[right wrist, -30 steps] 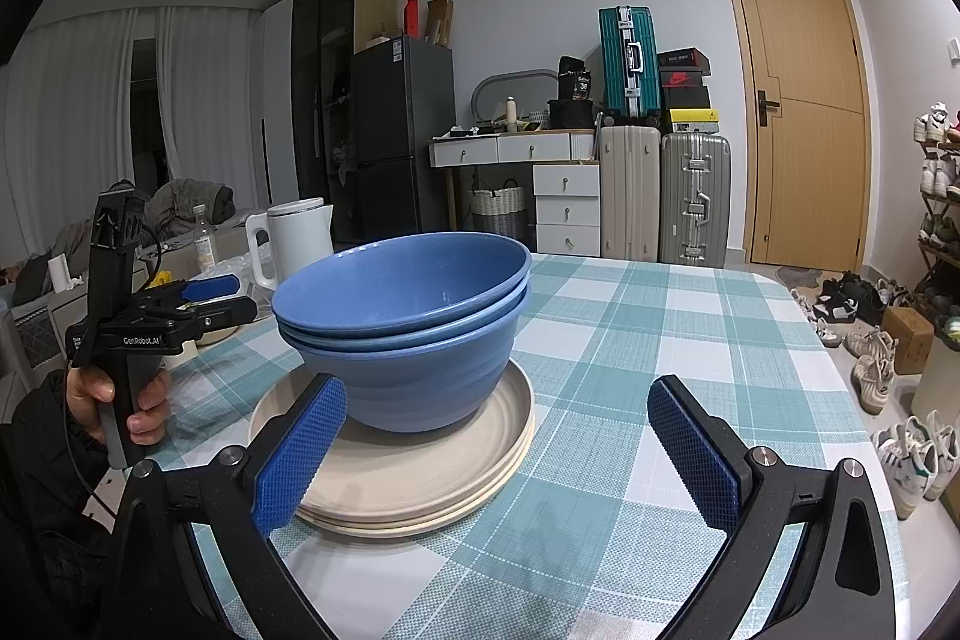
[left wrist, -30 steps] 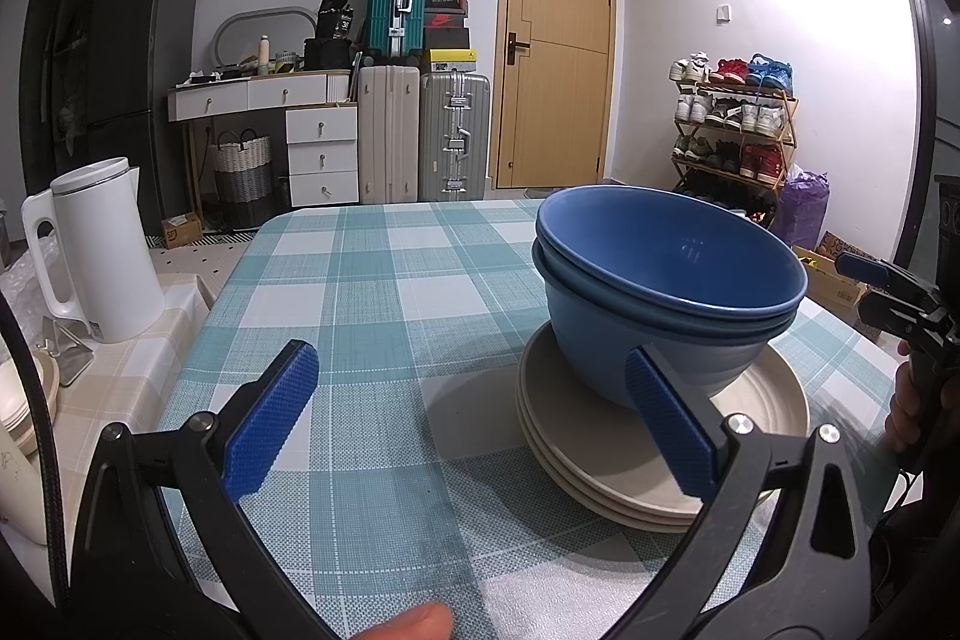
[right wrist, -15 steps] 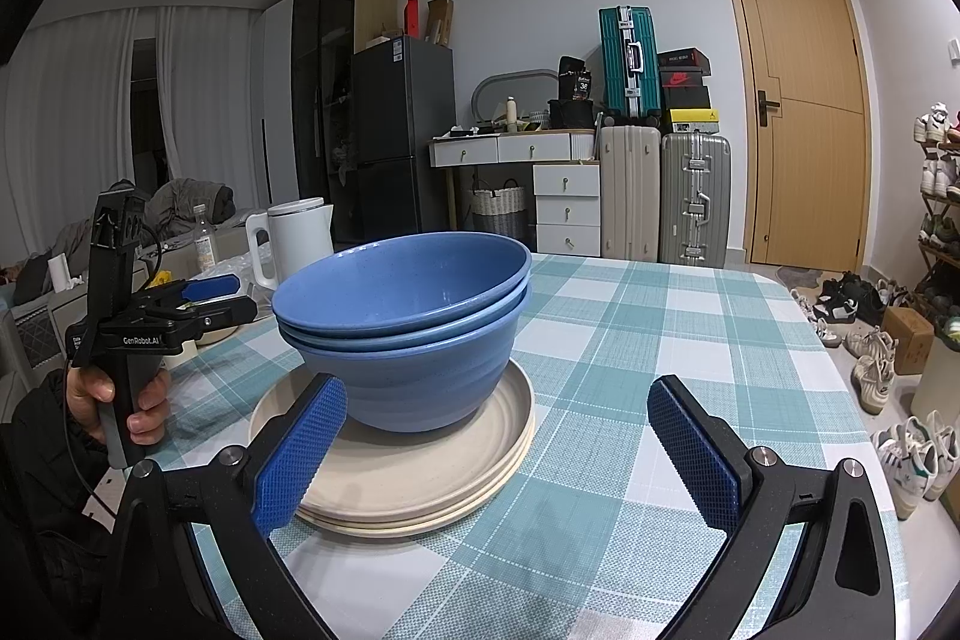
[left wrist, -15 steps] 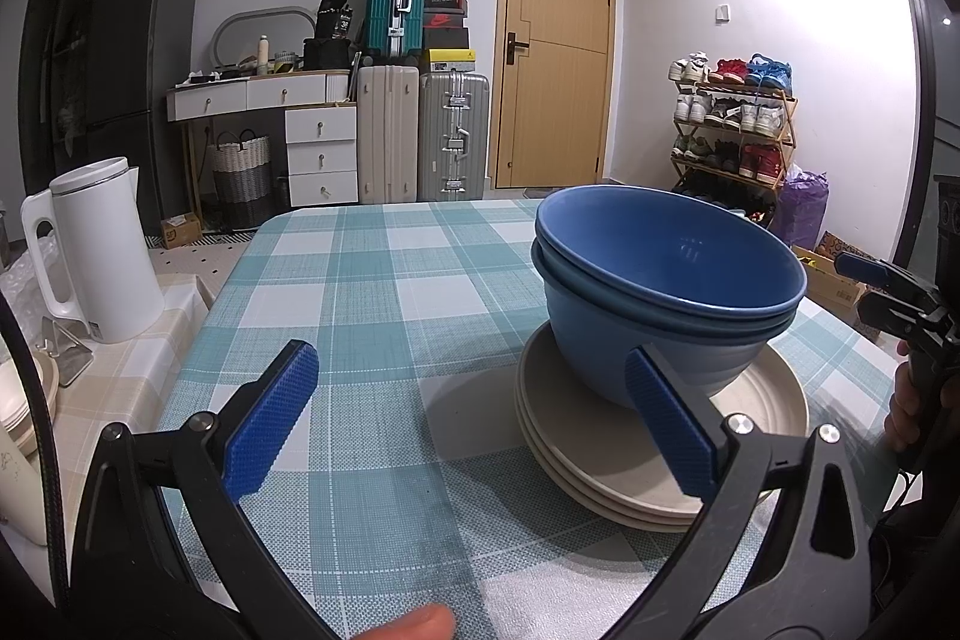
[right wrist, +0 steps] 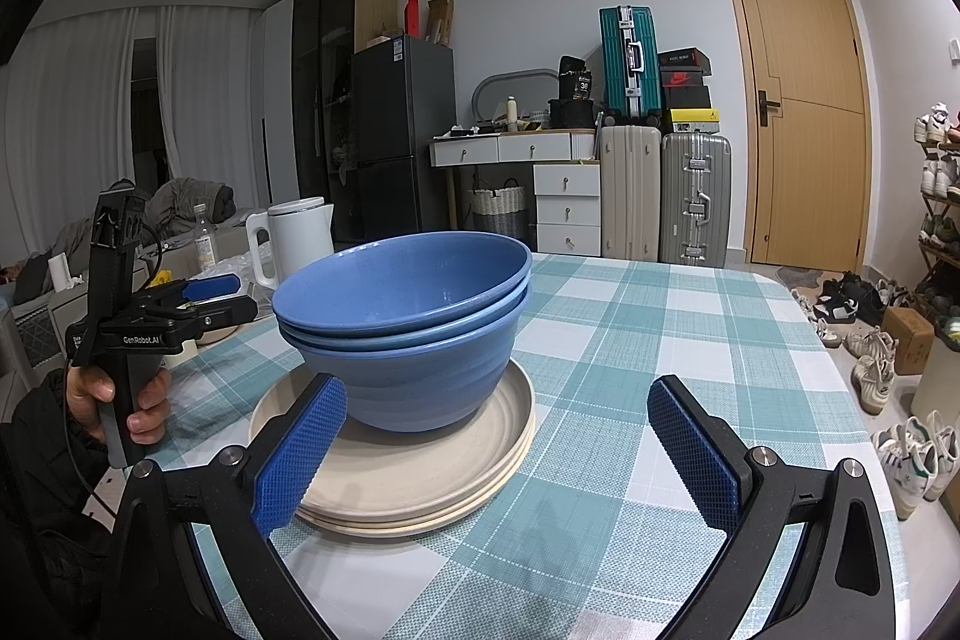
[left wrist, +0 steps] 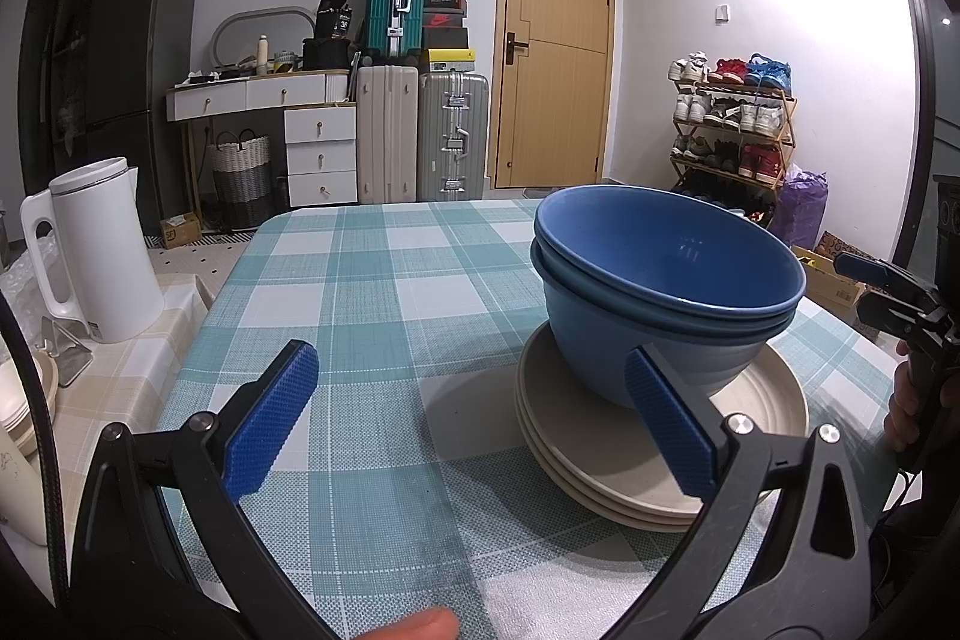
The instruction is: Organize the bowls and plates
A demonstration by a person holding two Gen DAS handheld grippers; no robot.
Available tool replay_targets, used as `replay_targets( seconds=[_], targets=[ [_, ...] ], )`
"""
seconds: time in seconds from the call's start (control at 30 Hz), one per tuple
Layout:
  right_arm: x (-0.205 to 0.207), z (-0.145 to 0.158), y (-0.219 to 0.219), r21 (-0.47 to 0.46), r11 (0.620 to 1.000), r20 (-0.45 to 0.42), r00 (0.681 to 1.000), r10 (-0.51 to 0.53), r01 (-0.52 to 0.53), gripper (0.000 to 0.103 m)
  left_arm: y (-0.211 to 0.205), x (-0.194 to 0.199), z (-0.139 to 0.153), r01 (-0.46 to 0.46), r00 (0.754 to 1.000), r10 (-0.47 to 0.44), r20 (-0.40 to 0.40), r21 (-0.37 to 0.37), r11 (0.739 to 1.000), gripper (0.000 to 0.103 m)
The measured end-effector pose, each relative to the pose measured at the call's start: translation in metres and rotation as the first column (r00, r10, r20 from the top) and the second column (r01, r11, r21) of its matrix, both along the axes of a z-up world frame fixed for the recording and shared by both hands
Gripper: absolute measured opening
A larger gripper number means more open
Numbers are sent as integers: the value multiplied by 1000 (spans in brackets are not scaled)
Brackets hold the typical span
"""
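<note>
Three blue bowls (right wrist: 408, 322) sit nested on your stack of beige plates (right wrist: 420, 466). Your left gripper (left wrist: 474, 424) and right gripper (right wrist: 498, 454) both hang released, jaws spread wide, holding nothing.

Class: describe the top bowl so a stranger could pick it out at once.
On the checked table sits a stack of beige plates carrying nested blue bowls. The top bowl is the one with its whole inside showing; the others show only rims or outer wall.

Left gripper (left wrist: 474, 421) fingers (left wrist: 270, 427) spread wide, empty, above checked tabletop (left wrist: 372, 292). Nested blue bowls (left wrist: 666, 292) sit on stacked beige plates (left wrist: 576, 454), just beyond right finger. White kettle (left wrist: 96, 250) far left.
</note>
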State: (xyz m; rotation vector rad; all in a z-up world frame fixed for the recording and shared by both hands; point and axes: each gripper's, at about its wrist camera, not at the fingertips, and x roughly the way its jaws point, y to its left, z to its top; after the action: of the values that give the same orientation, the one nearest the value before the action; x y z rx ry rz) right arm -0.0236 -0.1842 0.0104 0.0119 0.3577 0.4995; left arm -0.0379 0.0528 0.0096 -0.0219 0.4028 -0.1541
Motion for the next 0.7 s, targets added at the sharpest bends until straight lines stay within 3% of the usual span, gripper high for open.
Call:
replay_targets(
  seconds=[0.7],
  targets=[
    [0,0,0,-1,1000,-1,1000,0,0,102,-4,2,-1,-1,1000,1,0,7,1000,102]
  ],
)
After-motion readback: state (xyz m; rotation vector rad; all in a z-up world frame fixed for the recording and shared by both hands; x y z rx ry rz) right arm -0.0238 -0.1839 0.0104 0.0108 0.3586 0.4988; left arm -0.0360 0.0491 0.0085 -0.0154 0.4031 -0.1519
